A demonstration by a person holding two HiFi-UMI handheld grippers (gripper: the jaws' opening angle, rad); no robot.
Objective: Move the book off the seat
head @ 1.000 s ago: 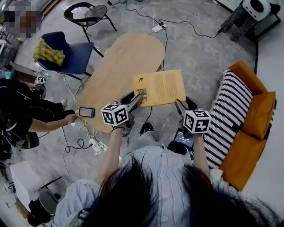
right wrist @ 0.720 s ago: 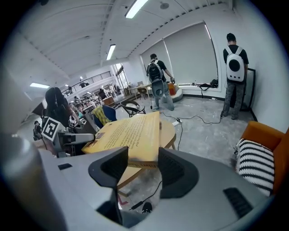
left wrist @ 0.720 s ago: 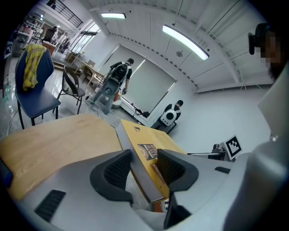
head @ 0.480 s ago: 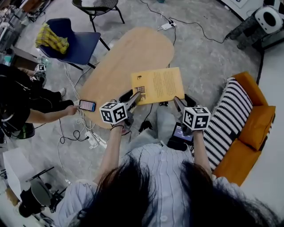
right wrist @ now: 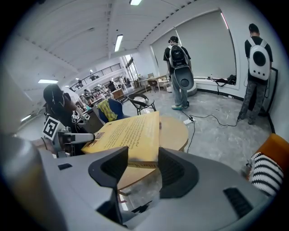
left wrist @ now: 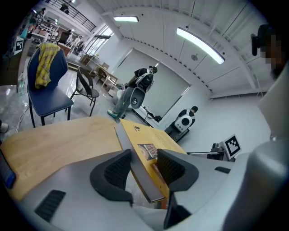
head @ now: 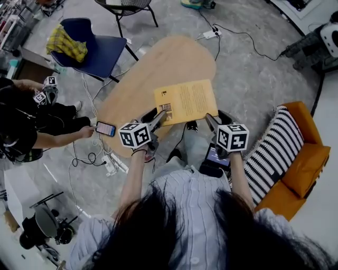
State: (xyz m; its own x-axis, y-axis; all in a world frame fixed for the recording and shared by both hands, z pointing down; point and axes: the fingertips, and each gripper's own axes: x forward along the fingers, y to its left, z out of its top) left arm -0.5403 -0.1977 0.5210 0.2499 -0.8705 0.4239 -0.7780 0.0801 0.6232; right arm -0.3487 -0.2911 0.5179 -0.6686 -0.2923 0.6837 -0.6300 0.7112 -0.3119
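Observation:
A thin yellow book (head: pixel 185 100) hangs between my two grippers over the near right edge of the oval wooden table (head: pixel 153 68). My left gripper (head: pixel 161 115) is shut on its near left corner, with the book's edge (left wrist: pixel 144 158) running between the pads. At the near right corner, my right gripper (head: pixel 210 120) is shut on the book (right wrist: pixel 131 135), whose printed cover faces up. In the left gripper view the book tilts, its far end reaching over the table (left wrist: pixel 58 144). The orange sofa (head: pixel 303 176) with a striped cushion (head: pixel 272 150) stands to the right, apart from the book.
A blue chair (head: pixel 100 52) with a yellow plaid cloth (head: pixel 66 45) stands left of the table, and a black chair (head: pixel 129 5) behind it. A person at the left holds a phone (head: pixel 104 128). Cables and a power strip (head: pixel 116 163) lie on the floor.
Both grippers have carried the book leftward, away from the sofa and further over the table. The sofa has slid toward the right edge of the head view.

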